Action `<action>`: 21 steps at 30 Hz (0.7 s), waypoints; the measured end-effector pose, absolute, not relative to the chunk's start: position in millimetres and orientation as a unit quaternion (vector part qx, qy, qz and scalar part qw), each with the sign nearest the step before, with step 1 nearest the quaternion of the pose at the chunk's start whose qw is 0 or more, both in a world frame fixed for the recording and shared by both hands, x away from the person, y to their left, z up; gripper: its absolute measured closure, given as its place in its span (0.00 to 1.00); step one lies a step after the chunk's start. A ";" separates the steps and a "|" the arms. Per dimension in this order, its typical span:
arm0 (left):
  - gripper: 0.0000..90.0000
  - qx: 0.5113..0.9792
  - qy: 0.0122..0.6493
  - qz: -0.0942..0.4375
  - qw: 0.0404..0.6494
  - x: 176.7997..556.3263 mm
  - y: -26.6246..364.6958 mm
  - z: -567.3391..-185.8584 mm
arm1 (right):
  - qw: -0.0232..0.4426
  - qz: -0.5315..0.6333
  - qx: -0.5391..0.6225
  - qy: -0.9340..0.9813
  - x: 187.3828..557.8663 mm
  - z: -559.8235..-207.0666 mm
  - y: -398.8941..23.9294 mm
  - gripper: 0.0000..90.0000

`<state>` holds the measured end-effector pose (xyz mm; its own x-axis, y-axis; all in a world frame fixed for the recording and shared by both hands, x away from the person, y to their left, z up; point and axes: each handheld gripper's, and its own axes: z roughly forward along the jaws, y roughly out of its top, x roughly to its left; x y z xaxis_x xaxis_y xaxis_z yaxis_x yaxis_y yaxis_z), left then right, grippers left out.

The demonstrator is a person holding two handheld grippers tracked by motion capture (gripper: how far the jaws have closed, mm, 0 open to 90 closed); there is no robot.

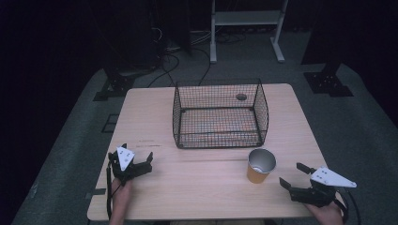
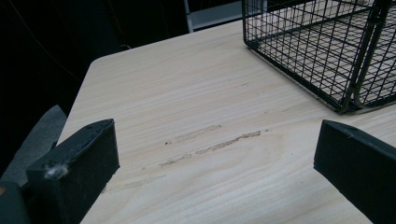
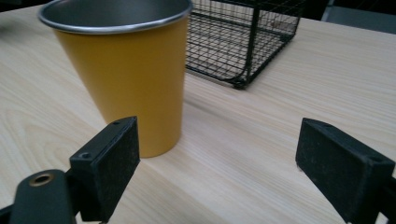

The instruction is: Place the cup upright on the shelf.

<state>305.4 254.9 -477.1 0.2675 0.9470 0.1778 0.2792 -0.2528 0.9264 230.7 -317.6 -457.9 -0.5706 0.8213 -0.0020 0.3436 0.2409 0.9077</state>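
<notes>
An orange cup [image 1: 259, 169] with a bare metal inside stands upright on the light wood table [image 1: 197, 187], just in front of a black wire basket [image 1: 220, 136]. My right gripper [image 1: 294, 175] rests low at the table's front right, a short way right of the cup, and points at it. In the right gripper view its jaws [image 3: 219, 149] stand open with nothing between them; the cup [image 3: 126, 79] is just ahead of the left jaw and apart from it. My left gripper [image 1: 135, 155] sits at the front left, open and empty [image 2: 215, 149], over bare wood.
The basket [image 2: 327, 46] is empty and takes up the table's middle back. A small dark round hole [image 1: 241, 97] sits in the tabletop behind it. Past the table stand a white frame [image 1: 246, 28], cables and dark stands on grey floor.
</notes>
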 end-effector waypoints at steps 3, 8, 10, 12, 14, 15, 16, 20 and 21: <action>0.00 0.681 0.451 0.404 0.413 305.4 254.9 -477.1 | 0.247 0.478 0.377 0.754 229.3 -457.3 -309.3 0.14; 0.00 0.680 0.450 0.404 0.414 305.4 254.8 -477.1 | 0.241 0.477 0.368 0.761 229.3 -456.7 -301.6 0.14; 0.00 0.680 0.450 0.404 0.413 305.4 254.8 -477.1 | 0.238 0.476 0.364 0.764 229.6 -456.8 -297.2 0.13; 0.00 0.681 0.451 0.404 0.413 305.4 255.0 -477.1 | 0.237 0.476 0.360 0.767 230.0 -456.7 -293.3 0.13; 0.00 0.680 0.451 0.404 0.414 305.4 255.0 -477.1 | 0.236 0.476 0.355 0.769 231.2 -456.1 -288.5 0.12; 0.00 0.680 0.451 0.404 0.414 305.5 255.0 -477.1 | 0.236 0.475 0.354 0.770 231.8 -455.8 -286.8 0.12; 0.00 0.680 0.451 0.404 0.414 305.5 255.0 -477.1 | 0.235 0.475 0.351 0.772 232.8 -455.4 -284.5 0.12; 0.00 0.681 0.451 0.404 0.413 305.4 255.0 -477.0 | 0.229 0.474 0.347 0.776 236.3 -454.8 -279.3 0.11; 0.00 0.681 0.450 0.404 0.413 305.4 255.0 -477.0 | 0.230 0.471 0.346 0.778 237.5 -455.0 -277.6 0.10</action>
